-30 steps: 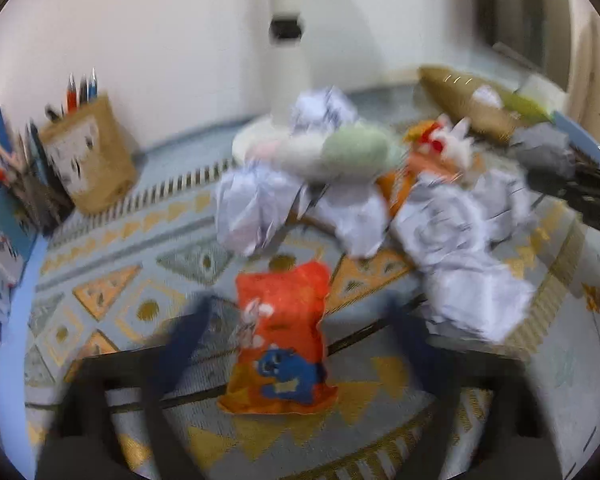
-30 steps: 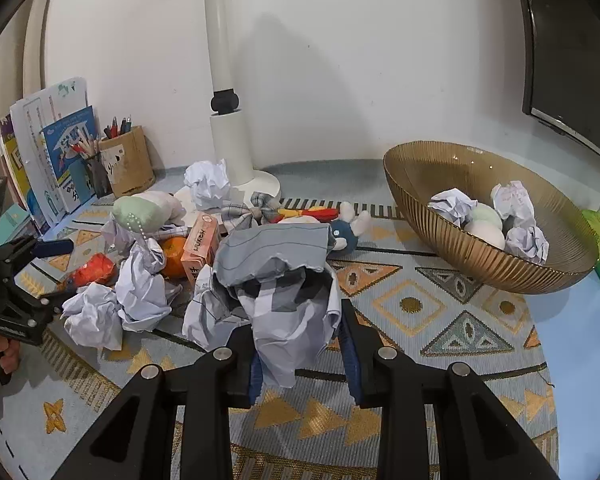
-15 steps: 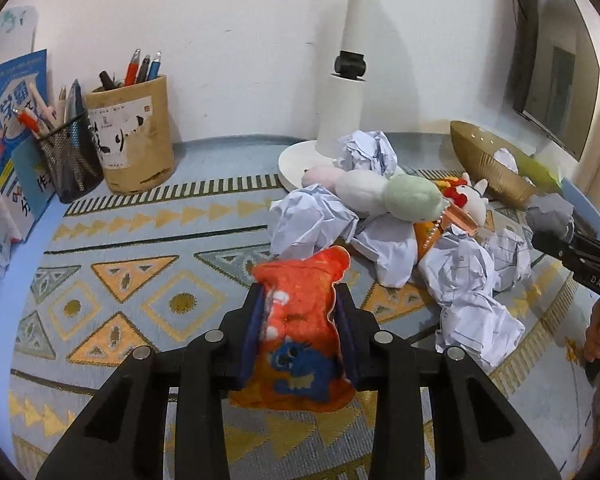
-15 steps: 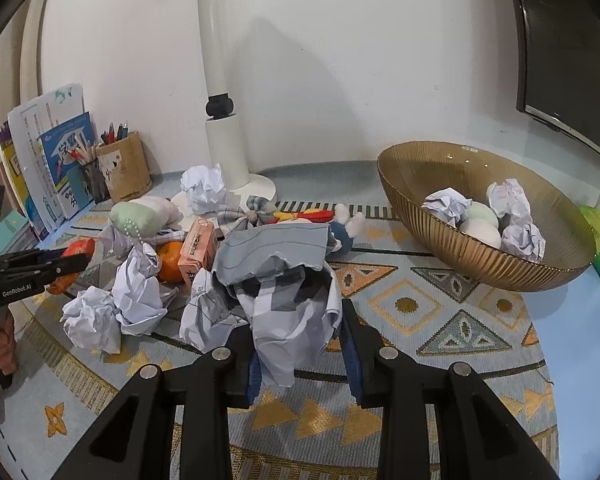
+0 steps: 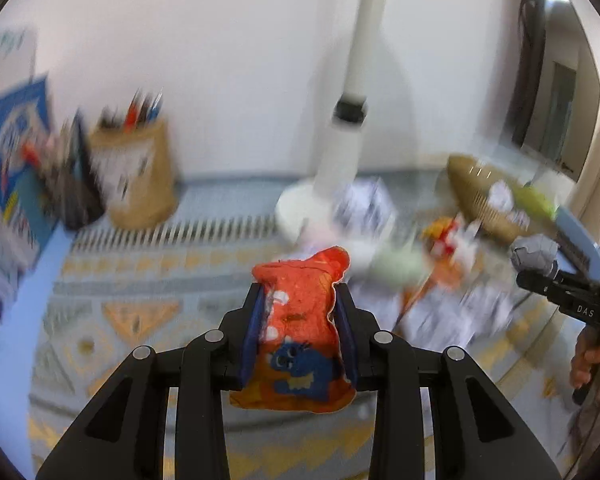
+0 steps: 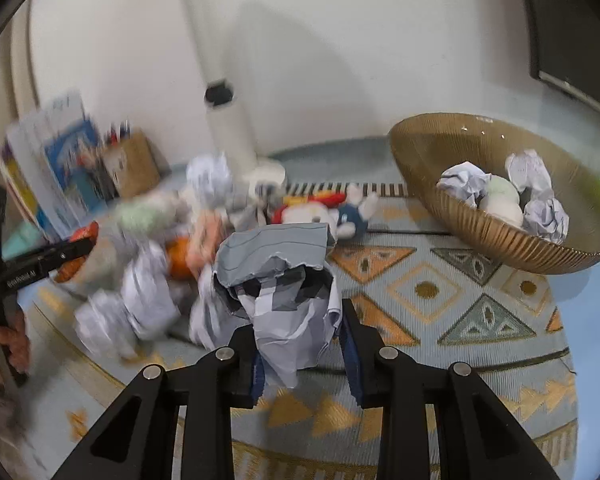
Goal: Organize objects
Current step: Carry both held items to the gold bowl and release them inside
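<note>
My left gripper [image 5: 300,322] is shut on an orange snack packet [image 5: 298,332] with a blue cartoon figure, lifted off the patterned mat [image 5: 140,312]. In the right wrist view my right gripper [image 6: 302,344] is shut on a crumpled grey-and-white paper ball [image 6: 284,288], held above the mat. The left gripper with the orange packet [image 6: 80,236] shows at the left edge of that view. The right gripper with its paper ball [image 5: 534,254] shows at the right edge of the left wrist view. A gold ribbed bowl [image 6: 440,184] at the right holds several paper balls and a pale plush.
A heap of crumpled paper balls [image 6: 140,300], plush toys [image 6: 332,212] and a small orange box lies mid-mat. A white lamp stand [image 5: 340,160] rises behind it. A brown pen holder [image 5: 136,184] and books [image 5: 8,152] stand at the left wall. A hand [image 6: 4,344] grips the left tool.
The left gripper closed on the orange packet on the mat and has lifted it. The right gripper still holds its paper ball, raised and shifted slightly.
</note>
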